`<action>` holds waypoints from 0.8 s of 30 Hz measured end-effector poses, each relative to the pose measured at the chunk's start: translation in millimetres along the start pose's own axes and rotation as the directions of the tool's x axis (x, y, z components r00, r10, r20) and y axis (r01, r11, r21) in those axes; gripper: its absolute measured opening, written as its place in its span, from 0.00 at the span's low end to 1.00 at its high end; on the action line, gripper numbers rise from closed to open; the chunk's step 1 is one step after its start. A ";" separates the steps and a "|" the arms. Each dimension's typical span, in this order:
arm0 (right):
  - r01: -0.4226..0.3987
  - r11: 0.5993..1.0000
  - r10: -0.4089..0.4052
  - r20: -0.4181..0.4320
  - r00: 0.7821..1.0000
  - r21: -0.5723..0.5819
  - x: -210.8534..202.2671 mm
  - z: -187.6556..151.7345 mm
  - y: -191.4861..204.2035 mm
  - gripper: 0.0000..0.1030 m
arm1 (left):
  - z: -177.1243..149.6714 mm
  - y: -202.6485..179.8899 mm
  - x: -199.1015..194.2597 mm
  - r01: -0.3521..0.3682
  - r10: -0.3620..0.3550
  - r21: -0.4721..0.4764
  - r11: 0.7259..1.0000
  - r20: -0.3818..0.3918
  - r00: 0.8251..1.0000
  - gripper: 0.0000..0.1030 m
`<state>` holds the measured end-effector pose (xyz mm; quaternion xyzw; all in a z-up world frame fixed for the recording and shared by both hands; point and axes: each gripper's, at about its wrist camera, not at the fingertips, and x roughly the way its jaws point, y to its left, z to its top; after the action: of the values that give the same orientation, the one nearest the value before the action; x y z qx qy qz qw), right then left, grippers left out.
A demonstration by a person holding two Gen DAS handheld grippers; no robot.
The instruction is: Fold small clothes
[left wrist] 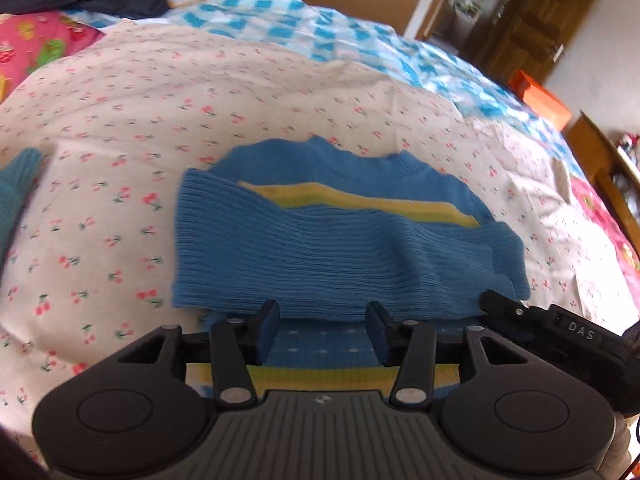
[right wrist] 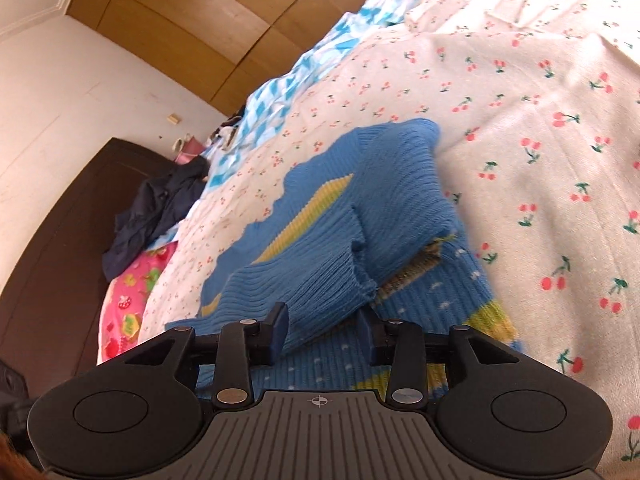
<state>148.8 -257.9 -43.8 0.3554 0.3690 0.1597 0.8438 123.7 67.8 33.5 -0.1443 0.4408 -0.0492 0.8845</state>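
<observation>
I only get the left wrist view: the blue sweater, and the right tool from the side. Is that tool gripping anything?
Observer: No. The right tool is open; a sleeve cuff lies loose between its jaws.
Operator: Where is the other sleeve?
Observer: The other sleeve is folded in too, lying beside the first on the sweater.
Operator: What is past the bed on that side?
Observer: A dark headboard against a white wall.
</observation>
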 end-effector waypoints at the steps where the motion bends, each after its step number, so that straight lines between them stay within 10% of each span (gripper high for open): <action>1: 0.005 1.000 -0.006 0.011 1.000 0.014 -1.1 -1.2 -0.2 0.36 | -3.3 6.5 -3.1 0.005 -0.005 -0.010 1.000 0.017 1.000 0.50; 6: 0.035 0.999 -0.036 0.064 0.997 0.022 -3.1 0.2 10.4 0.35 | -20.7 32.7 -5.7 0.036 -0.034 -0.048 0.998 0.037 0.999 0.51; 10: 0.116 0.993 -0.116 0.055 0.992 -0.005 -0.1 5.5 25.2 0.10 | -26.9 42.2 -8.4 0.051 -0.047 -0.059 0.997 0.061 0.997 0.51; 19: 0.052 0.988 -0.022 0.204 0.979 -0.144 -25.7 49.5 85.1 0.08 | -7.8 46.3 -22.5 0.066 -0.057 -0.047 0.997 0.182 0.982 0.54; 24: 0.187 0.968 -0.135 0.282 0.950 -0.165 -26.0 59.8 61.8 0.08 | 4.2 37.5 0.4 0.041 -0.032 -0.041 0.998 0.209 0.977 0.59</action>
<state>174.8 -257.5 42.2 0.2601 0.2620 0.0748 0.9263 125.7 104.4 24.4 -0.1767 0.3440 -0.0401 0.9213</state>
